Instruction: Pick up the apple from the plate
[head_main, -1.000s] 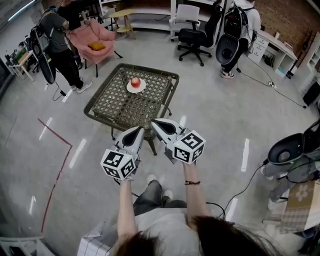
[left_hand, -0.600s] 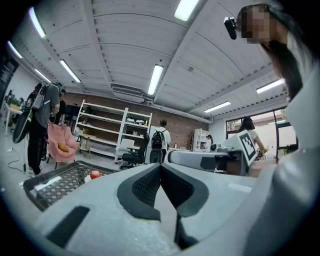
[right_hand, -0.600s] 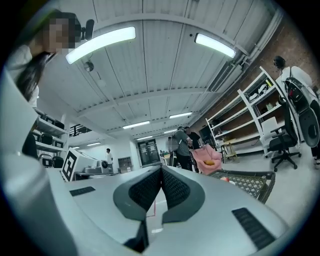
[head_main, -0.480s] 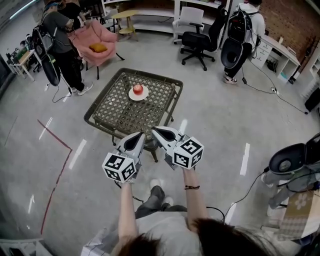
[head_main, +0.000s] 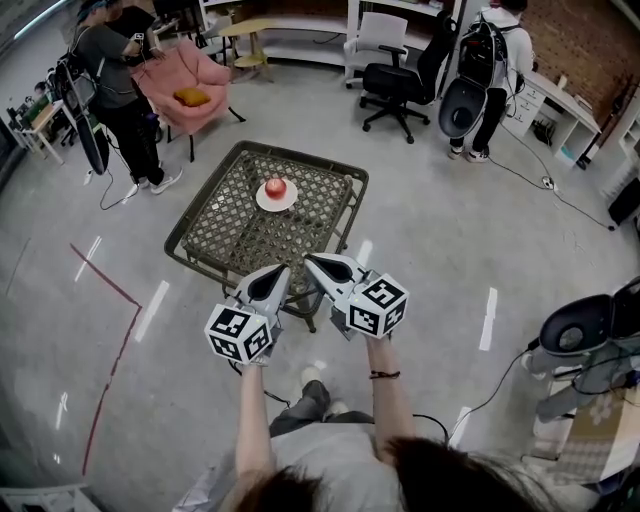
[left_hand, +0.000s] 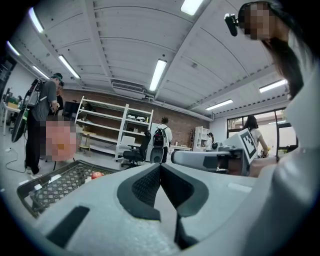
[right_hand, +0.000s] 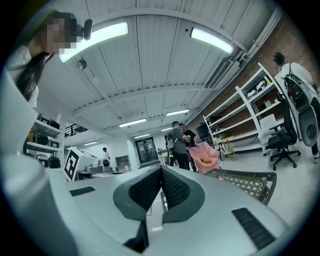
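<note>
Apple (head_main: 275, 187) sat past the counter's (head_main: 240, 235) middle, well ahead of left hand-held gripper (head_main: 278, 272) and right hand-held gripper (head_main: 312, 262), both shut, empty.

A low square table (head_main: 240, 235) with a woven lattice top and a dark frame is standing on the glossy grey floor (head_main: 440, 230), turned slightly askew in the head view. A small white plate (head_main: 262, 201) is lying directly on the lattice, toward the far side of the top and inside its edges. The plate is carrying a red apple (head_main: 275, 187), which is sitting near its middle.
</note>
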